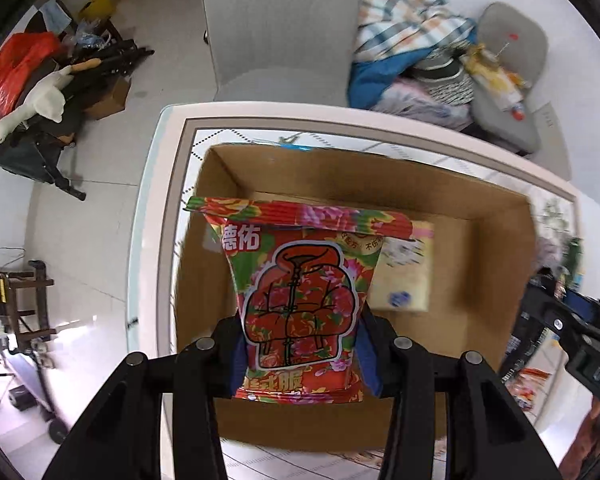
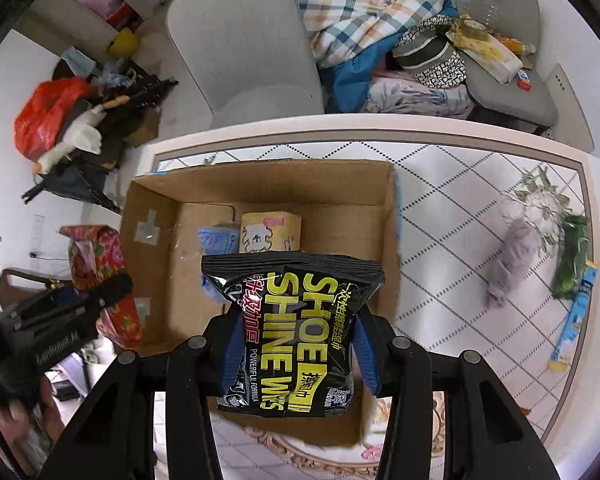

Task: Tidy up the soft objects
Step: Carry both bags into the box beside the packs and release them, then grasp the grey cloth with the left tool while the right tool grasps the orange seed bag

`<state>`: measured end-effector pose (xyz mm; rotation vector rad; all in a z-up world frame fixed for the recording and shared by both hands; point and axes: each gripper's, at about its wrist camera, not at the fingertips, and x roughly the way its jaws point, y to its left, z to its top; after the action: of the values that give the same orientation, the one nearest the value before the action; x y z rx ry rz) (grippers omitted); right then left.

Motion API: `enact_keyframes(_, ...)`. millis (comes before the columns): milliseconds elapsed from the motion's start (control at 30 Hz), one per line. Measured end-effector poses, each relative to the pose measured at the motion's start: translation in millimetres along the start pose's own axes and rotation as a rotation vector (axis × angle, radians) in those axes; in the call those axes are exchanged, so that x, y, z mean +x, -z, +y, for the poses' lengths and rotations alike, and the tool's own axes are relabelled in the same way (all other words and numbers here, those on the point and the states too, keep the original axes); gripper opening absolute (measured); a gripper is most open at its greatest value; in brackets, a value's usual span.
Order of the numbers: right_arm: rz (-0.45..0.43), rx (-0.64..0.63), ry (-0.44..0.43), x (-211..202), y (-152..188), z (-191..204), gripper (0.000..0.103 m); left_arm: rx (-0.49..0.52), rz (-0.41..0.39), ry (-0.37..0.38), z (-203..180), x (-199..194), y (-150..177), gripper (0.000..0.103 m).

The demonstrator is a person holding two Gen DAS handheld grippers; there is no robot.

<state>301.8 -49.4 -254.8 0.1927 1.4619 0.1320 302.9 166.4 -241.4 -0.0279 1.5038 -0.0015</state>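
Note:
My left gripper [image 1: 300, 356] is shut on a red floral wipes pack [image 1: 300, 296] and holds it above the open cardboard box [image 1: 340, 172]. My right gripper [image 2: 298, 356] is shut on a black "Shoe Shine" wipes pack [image 2: 292, 332], held over the same box [image 2: 260, 182]. A yellow tissue pack [image 2: 270, 230] and a blue pack [image 2: 218, 240] lie inside the box. The floral pack and left gripper also show at the left of the right wrist view [image 2: 100, 264].
The box stands on a white tiled table [image 2: 440, 184]. A grey cloth [image 2: 512, 260], a green pack [image 2: 572, 256] and a blue sachet [image 2: 576, 312] lie on the table to the right. A grey chair [image 2: 244, 48] and piled clothes [image 2: 372, 32] stand beyond the table.

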Motion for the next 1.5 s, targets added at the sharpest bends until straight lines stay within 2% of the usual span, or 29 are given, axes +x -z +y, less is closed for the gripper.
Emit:
enact_keyframes(133, 0.035, -0.006, 0.064, 34, -16, 6, 0.050, 0.009, 0.058, 0.000, 7, 31, -21, 0.042)
enact_keyframes(367, 0.068, 0.003, 0.112, 70, -30, 0, 0.052, -0.005, 0.152, 0.026, 11, 64, -43, 0.043)
enact_keyframes(533, 0.074, 0.016, 0.138, 75, -36, -8, 0.059, -0.023, 0.145, 0.045, 16, 56, -46, 0.047)
enact_keyframes(600, 0.070, 0.015, 0.137, 73, -36, -9, 0.068, -0.021, 0.125, 0.049, 15, 49, -45, 0.059)
enact_keyframes(733, 0.063, 0.018, 0.131, 66, -34, -11, 0.074, -0.014, 0.096, 0.056, 11, 36, -42, 0.060)
enact_keyframes(767, 0.063, 0.018, 0.125, 64, -33, -11, 0.081, -0.010, 0.089, 0.055, 10, 32, -39, 0.064)
enact_keyframes(800, 0.063, 0.014, 0.122, 61, -31, -10, 0.085, -0.006, 0.076, 0.055, 8, 27, -36, 0.079)
enact_keyframes(833, 0.062, 0.010, 0.123, 59, -30, -9, 0.092, -0.003, 0.063, 0.058, 7, 24, -34, 0.085)
enact_keyframes(867, 0.057, 0.006, 0.122, 56, -28, -8, 0.094, 0.000, 0.051, 0.056, 5, 21, -31, 0.092)
enact_keyframes(933, 0.051, -0.003, 0.124, 51, -22, -6, 0.096, 0.001, 0.030, 0.046, 2, 13, -22, 0.094)
enact_keyframes(967, 0.048, -0.009, 0.125, 48, -18, -5, 0.102, 0.003, 0.023, 0.042, 1, 10, -16, 0.098)
enact_keyframes(1000, 0.046, -0.014, 0.124, 46, -15, -4, 0.103, 0.005, 0.015, 0.037, 0, 7, -10, 0.101)
enact_keyframes(1500, -0.002, -0.069, 0.128, 15, 58, 16, 0.103, -0.014, -0.082, 0.009, -3, -34, 67, 0.102)
